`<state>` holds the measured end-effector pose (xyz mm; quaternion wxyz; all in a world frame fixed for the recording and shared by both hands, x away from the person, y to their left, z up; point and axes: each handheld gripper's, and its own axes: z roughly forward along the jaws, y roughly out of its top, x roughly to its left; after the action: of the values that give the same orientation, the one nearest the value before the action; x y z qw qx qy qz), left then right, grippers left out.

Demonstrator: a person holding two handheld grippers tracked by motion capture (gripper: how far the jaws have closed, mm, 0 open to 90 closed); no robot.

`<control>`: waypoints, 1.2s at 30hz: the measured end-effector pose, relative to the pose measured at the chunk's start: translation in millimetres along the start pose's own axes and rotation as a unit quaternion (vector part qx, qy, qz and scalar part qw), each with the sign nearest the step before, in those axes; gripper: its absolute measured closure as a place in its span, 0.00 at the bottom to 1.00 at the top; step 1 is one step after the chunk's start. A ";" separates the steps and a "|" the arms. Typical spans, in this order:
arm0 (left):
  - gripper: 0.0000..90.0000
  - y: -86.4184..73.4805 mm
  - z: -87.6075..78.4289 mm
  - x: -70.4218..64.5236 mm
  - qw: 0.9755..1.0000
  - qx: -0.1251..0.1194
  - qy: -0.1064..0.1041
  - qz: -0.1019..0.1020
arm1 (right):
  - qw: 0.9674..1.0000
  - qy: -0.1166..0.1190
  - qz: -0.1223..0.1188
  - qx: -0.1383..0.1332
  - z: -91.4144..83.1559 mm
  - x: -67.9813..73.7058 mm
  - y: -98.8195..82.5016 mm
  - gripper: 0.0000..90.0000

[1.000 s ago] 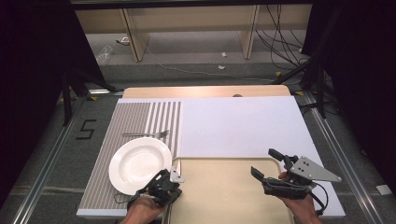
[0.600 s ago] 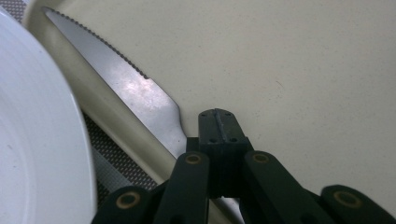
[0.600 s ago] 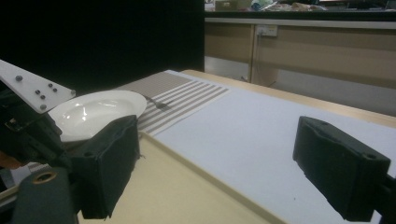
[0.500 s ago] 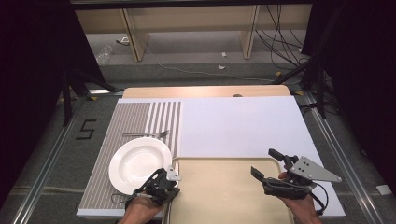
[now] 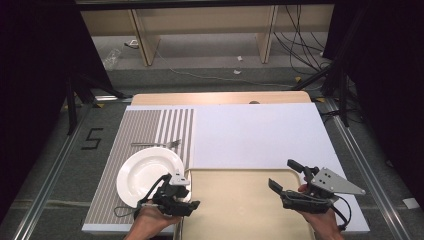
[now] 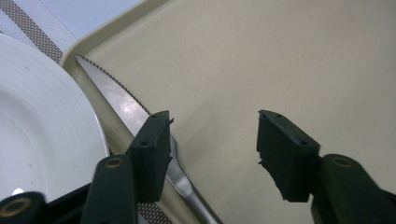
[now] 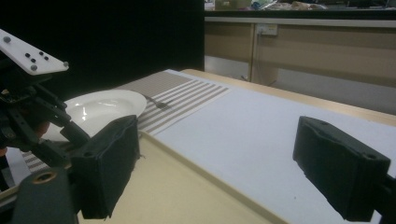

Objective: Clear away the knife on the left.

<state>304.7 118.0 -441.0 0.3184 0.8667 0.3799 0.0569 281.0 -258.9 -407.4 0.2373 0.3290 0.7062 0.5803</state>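
Tabletop (image 5: 260,130): white sheet over most of it, striped placemat (image 5: 145,130) along the left edge, beige tray (image 5: 240,200) at the near edge, centre.

White plate (image 5: 145,172) on the near half of the placemat, its right rim just beside the tray's left rim. Fork (image 5: 157,144) beyond the plate, well apart from both grippers.

Knife (image 6: 116,100) lies on the tray's left rim, between plate and tray floor, serrated blade pointing toward the tray's far-left corner.

Left gripper (image 5: 182,197) at the tray's near-left corner; jaws have just been opening and now stand apart, the knife handle passing under one jaw, nothing pinched.

Right gripper (image 5: 292,177) hovers over the tray's right side, jaws wide, empty.

Judgement: knife just set down, release step. Next move likely calls for lifting the left gripper straight off without nudging the handle.
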 end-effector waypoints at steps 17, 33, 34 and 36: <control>0.24 9.4 -24.1 8.6 0.997 -0.075 0.001 -0.020 | 1.000 0.001 0.003 0.000 -0.5 -1.9 -0.8 0.17; 0.22 18.0 -49.7 22.0 0.993 -0.112 0.023 -0.031 | 1.000 -0.002 0.008 -0.003 -1.3 -4.0 -1.3 0.17; 0.22 18.3 -50.9 22.8 0.993 -0.113 0.025 -0.031 | 1.000 -0.002 0.009 -0.003 -1.1 -4.0 -1.3 0.17; 0.21 19.3 -53.8 24.8 0.992 -0.116 0.028 -0.033 | 1.000 -0.002 0.009 -0.001 -0.9 -3.8 -1.4 0.17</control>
<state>315.8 152.8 -390.5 0.4079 0.8090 0.4075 0.1141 282.7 -262.5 -408.7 0.2339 0.3363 0.7018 0.5828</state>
